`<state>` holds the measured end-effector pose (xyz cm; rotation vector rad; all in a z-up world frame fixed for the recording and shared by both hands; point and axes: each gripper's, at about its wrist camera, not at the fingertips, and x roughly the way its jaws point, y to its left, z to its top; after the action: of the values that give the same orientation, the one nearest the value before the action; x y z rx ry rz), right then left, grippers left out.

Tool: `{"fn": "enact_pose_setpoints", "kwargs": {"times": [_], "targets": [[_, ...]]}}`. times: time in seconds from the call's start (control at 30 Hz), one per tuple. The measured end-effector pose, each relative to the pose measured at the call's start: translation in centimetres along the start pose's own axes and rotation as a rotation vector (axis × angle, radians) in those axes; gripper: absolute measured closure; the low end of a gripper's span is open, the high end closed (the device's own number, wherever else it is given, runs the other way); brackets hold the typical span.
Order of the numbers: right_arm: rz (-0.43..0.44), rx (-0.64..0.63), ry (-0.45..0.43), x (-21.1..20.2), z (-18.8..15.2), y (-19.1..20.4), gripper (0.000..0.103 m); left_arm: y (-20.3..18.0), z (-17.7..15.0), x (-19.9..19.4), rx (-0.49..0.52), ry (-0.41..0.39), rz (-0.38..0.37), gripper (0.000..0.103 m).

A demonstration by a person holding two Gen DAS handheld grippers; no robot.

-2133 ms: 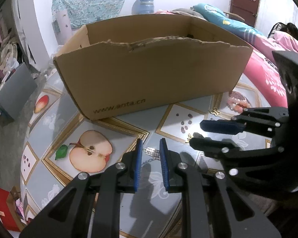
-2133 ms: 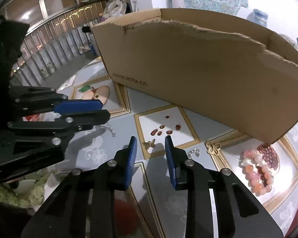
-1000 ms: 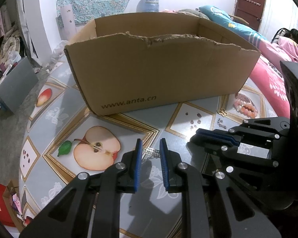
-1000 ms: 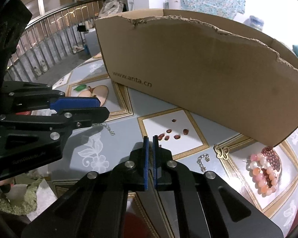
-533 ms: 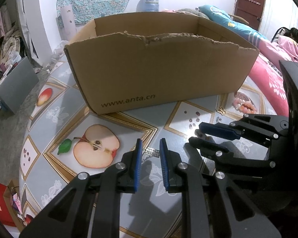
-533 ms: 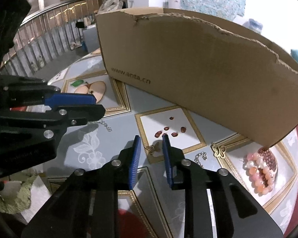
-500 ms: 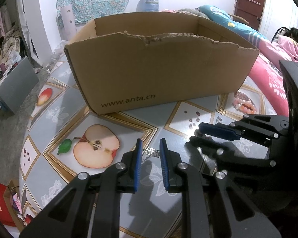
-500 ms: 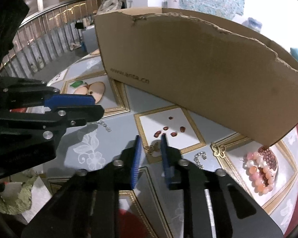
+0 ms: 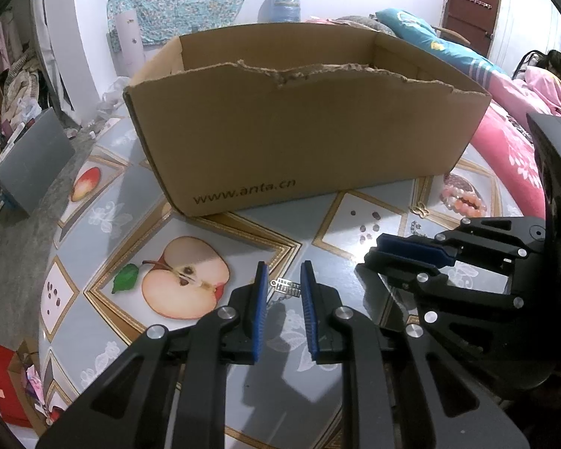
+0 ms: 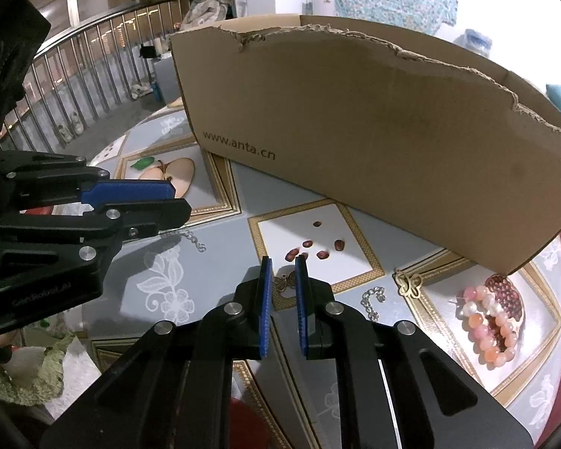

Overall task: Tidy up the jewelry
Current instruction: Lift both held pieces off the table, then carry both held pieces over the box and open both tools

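A cardboard box [image 9: 303, 131] marked www.anta.cn stands open on the fruit-print table [image 9: 93, 217]. My left gripper [image 9: 283, 286] is open, its blue pads either side of a small silver charm on a chain [image 9: 286, 286]. My right gripper [image 10: 282, 282] is open by a narrow gap around a bronze butterfly charm [image 10: 285, 281] lying on the table; it also shows in the left wrist view [image 9: 377, 249]. A gold butterfly [image 10: 409, 285], a silver chain [image 10: 372, 301] and a pink bead bracelet [image 10: 484, 331] lie to the right.
The box [image 10: 374, 131] fills the back of the table. A bed with pink bedding [image 9: 505, 127] is at the right. A metal railing [image 10: 78, 86] runs behind at the left. A grey panel [image 9: 30, 164] leans beside the table.
My right gripper went from open to shut a second ago, then reopened to a narrow gap around the bronze butterfly. My left gripper has stayed open over the silver charm.
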<state>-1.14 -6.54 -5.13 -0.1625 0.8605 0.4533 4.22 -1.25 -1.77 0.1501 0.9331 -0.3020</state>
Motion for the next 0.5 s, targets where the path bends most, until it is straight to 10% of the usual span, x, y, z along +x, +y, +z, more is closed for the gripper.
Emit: {"fn": "enact_pose_setpoints", "kwargs": {"times": [0.5], "targets": [[0.032, -0.037, -0.175, -5.7, 2.4, -0.2, 0.093, 0.4, 2.7, -4.9, -0.002, -0.105, -0.049, 0.086]]}}
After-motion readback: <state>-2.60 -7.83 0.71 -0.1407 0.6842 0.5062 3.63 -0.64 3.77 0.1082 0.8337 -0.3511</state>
